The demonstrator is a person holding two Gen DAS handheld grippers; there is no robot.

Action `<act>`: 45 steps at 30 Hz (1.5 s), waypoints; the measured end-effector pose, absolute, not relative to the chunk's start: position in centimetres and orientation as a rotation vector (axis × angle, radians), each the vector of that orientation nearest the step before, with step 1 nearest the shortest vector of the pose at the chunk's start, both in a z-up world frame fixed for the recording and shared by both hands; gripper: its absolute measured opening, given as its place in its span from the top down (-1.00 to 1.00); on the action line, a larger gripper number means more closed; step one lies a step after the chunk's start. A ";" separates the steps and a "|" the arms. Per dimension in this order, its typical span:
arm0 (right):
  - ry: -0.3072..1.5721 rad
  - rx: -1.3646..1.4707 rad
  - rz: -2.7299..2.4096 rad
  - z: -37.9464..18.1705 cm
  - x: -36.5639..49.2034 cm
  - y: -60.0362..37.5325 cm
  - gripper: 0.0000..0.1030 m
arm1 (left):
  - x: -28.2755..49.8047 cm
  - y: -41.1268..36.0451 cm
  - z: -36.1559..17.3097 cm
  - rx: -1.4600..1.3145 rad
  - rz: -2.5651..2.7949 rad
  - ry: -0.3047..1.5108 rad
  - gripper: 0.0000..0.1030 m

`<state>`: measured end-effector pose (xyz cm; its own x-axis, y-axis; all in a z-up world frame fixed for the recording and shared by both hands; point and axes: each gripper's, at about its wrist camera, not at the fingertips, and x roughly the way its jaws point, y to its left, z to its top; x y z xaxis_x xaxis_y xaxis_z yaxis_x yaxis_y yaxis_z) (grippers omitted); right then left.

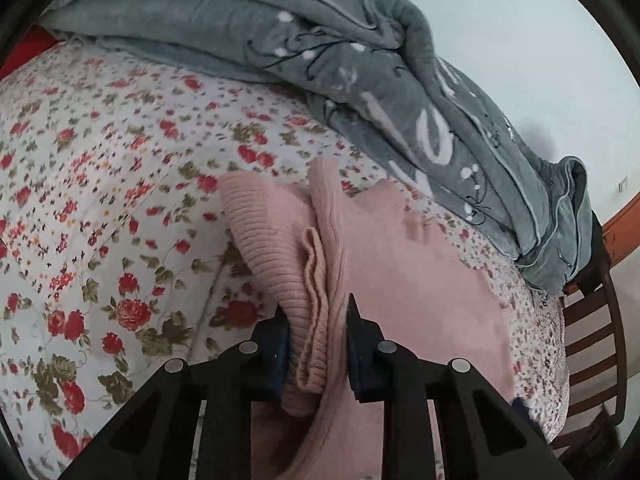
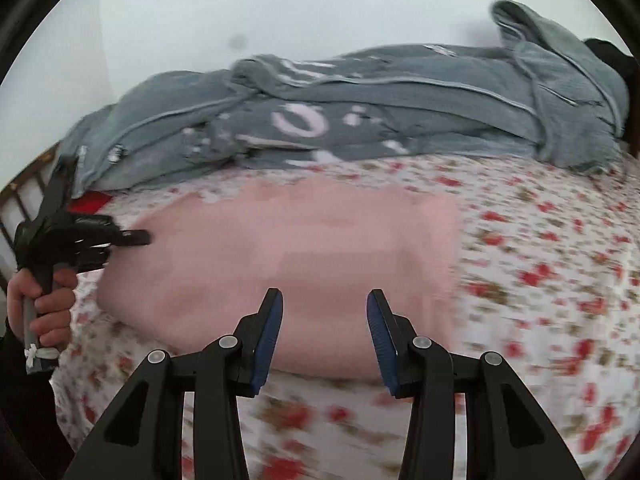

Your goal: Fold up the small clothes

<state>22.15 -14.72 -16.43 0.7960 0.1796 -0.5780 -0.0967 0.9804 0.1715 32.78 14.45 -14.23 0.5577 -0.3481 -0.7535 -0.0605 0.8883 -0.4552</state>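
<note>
A pink knit garment (image 1: 400,264) lies on the floral bedsheet (image 1: 100,200). In the left wrist view my left gripper (image 1: 316,320) is shut on a bunched ribbed edge of the pink garment (image 1: 312,320), which fills the gap between the fingers. In the right wrist view the same pink garment (image 2: 304,256) lies spread flat. My right gripper (image 2: 325,312) is open and empty just above its near edge. The left gripper (image 2: 120,238) shows there at the garment's left edge, held by a hand (image 2: 44,300).
A rumpled grey blanket (image 1: 360,72) with white motifs is piled along the far side of the bed, also in the right wrist view (image 2: 360,108). A dark wooden chair (image 1: 592,332) stands past the bed's edge. A pale wall (image 2: 280,12) rises behind.
</note>
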 end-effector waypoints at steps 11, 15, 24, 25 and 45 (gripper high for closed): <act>0.783 0.014 0.102 -20.6 26.1 -9.8 0.16 | 32.9 12.1 -10.5 -0.455 -0.255 0.962 0.58; 0.770 0.081 0.144 -19.2 25.0 -11.8 0.16 | 33.1 10.9 -9.5 -0.432 -0.260 0.964 0.58; 0.608 0.155 -0.030 -15.0 18.7 -21.9 0.06 | 33.4 6.3 -7.0 -0.382 -0.236 0.966 0.59; 0.603 0.171 -0.044 -14.9 18.1 -23.1 0.06 | 33.4 5.4 -6.8 -0.374 -0.237 0.969 0.59; 0.609 0.321 -0.088 -16.1 14.4 -30.6 0.06 | 31.4 -10.1 -7.8 -0.334 -0.538 1.009 0.07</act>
<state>14.43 -30.64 -16.13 0.8184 0.0129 -0.5745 0.1751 0.9466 0.2706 31.43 -10.09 -7.81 0.4197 -0.5690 -0.7071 0.2704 0.8221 -0.5011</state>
